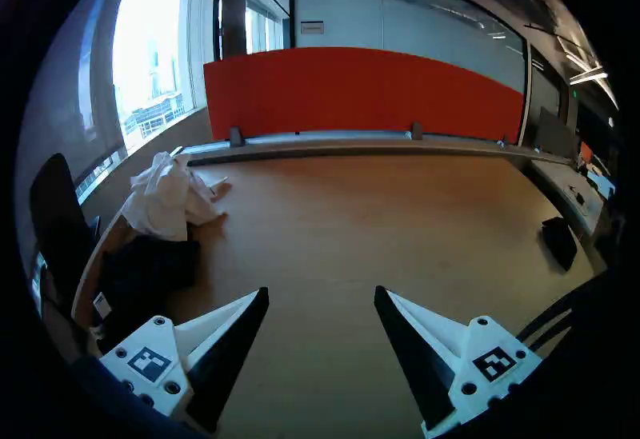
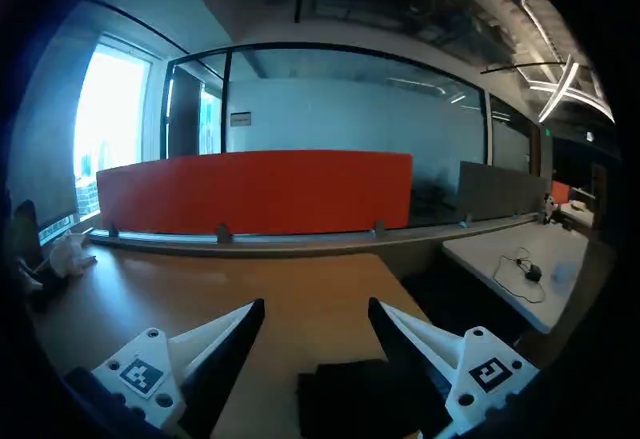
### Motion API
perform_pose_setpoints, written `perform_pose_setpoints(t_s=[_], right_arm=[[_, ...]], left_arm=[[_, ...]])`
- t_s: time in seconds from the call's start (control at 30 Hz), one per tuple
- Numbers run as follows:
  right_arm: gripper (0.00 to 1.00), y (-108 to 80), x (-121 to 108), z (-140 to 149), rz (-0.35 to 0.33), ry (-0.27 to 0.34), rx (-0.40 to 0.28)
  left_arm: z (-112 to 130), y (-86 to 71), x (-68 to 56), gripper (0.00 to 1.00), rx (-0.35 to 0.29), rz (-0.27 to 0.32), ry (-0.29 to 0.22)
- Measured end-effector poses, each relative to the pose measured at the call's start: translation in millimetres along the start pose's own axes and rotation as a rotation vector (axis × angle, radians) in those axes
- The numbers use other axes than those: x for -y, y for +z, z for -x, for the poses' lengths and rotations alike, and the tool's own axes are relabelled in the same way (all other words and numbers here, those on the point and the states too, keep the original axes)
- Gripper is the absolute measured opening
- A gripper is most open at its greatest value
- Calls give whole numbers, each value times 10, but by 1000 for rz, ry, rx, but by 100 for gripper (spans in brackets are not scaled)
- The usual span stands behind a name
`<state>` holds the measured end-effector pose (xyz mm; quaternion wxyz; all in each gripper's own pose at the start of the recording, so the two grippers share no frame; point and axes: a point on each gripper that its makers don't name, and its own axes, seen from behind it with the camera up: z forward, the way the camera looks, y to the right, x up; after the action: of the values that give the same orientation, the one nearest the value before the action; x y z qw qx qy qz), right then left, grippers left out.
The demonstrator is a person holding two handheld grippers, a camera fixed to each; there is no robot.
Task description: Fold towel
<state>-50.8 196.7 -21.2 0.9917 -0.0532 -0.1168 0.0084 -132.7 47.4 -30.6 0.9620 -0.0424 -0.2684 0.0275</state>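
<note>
Before the red partition (image 1: pixel 360 91), near its left end, the crumpled white towel (image 1: pixel 168 195) lies on the tabletop (image 1: pixel 360 215). Both left gripper (image 1: pixel 320 291) and right gripper (image 2: pixel 314 303) are spread, empty. Wall sign (image 1: pixel 312 27) above the partition: unreadable.

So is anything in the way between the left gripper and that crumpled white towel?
Nothing visible. Bare wooden desk lies between the open left gripper and the white towel. A black bundle sits beside the towel, off the straight line.
</note>
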Motion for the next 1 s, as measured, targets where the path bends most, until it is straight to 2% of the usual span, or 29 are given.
perform_pose_setpoints(t_s=[0.17,0.4,0.7,0.87,1.0], right_arm=[[100,0,197,-113,-12,0,-27],[100,13,559,-225,-31,-12,-47],[100,-11,1235,-448,-75,-53,-103],[100,-22,1583,-557,-92,-37,-127],[100,-37,1794,-599,-100,-20,-143]], left_arm=[[-251,-7,20,98,-89,-3,-28],[-469,-1,80,98,-174,-14,-69],[-686,9,202,98,-257,-34,-101],[-833,-18,251,98,-305,-31,-116],[-935,-46,282,98,-335,-30,-109]])
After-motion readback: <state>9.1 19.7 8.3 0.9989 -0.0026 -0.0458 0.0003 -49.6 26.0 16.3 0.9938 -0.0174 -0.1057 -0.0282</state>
